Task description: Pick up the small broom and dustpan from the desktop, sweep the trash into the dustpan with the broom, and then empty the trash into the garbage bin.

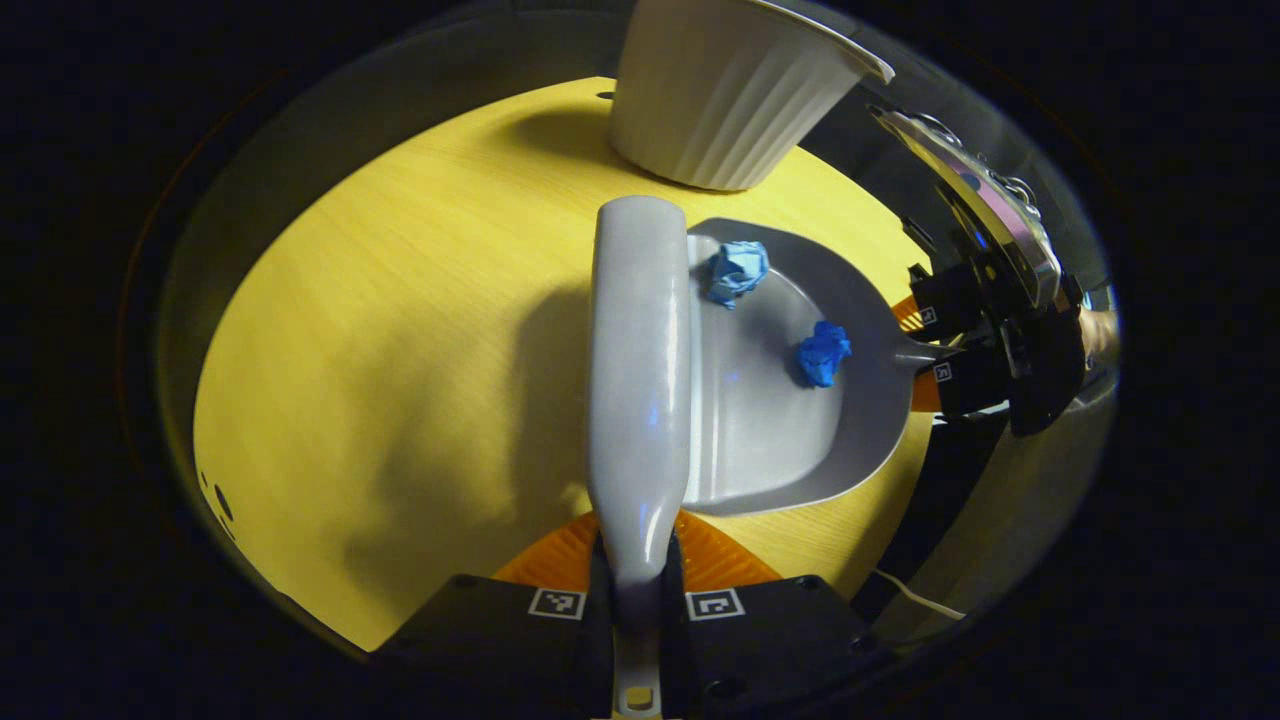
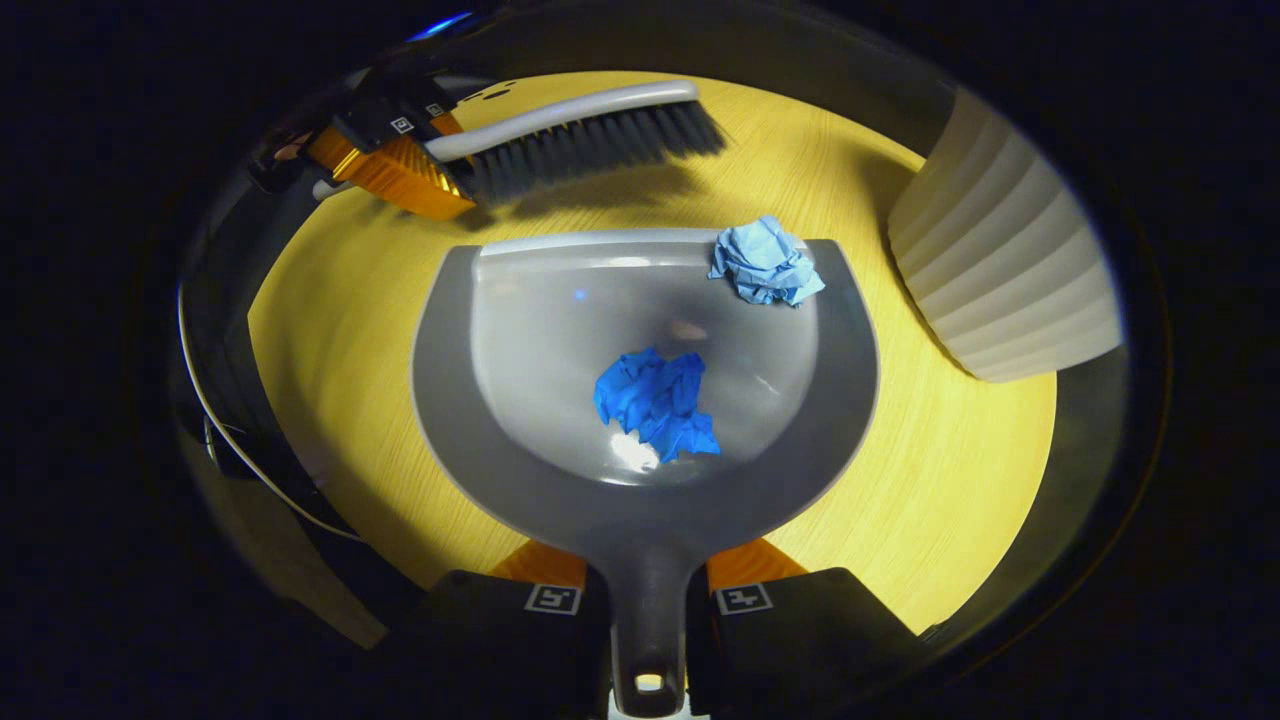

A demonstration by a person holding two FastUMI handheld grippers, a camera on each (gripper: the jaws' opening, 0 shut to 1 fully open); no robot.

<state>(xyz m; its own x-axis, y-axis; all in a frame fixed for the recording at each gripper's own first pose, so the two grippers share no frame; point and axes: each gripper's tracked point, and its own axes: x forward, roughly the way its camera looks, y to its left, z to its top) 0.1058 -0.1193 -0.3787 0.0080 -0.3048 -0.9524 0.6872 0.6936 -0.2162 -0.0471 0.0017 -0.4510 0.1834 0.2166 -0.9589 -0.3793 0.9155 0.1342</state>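
Note:
My left gripper [image 1: 640, 590] is shut on the handle of the grey broom [image 1: 640, 370], which points straight ahead along the front lip of the grey dustpan [image 1: 770, 440]. My right gripper [image 2: 648, 590] is shut on the dustpan's handle, with the dustpan [image 2: 520, 340] flat on the yellow desktop. A dark blue paper ball [image 2: 655, 400] lies in the middle of the pan and a light blue paper ball [image 2: 765, 262] sits at its front lip. Both balls show in the left gripper view, dark [image 1: 822, 354] and light [image 1: 737, 270]. The broom [image 2: 585, 135] hovers just beyond the lip, bristles down.
A white ribbed garbage bin [image 1: 725, 90] stands on the desktop [image 1: 400, 320] just past the broom's tip, and to the right of the dustpan in the right gripper view [image 2: 1010, 280]. A white cable [image 2: 215, 420] hangs off the desk edge.

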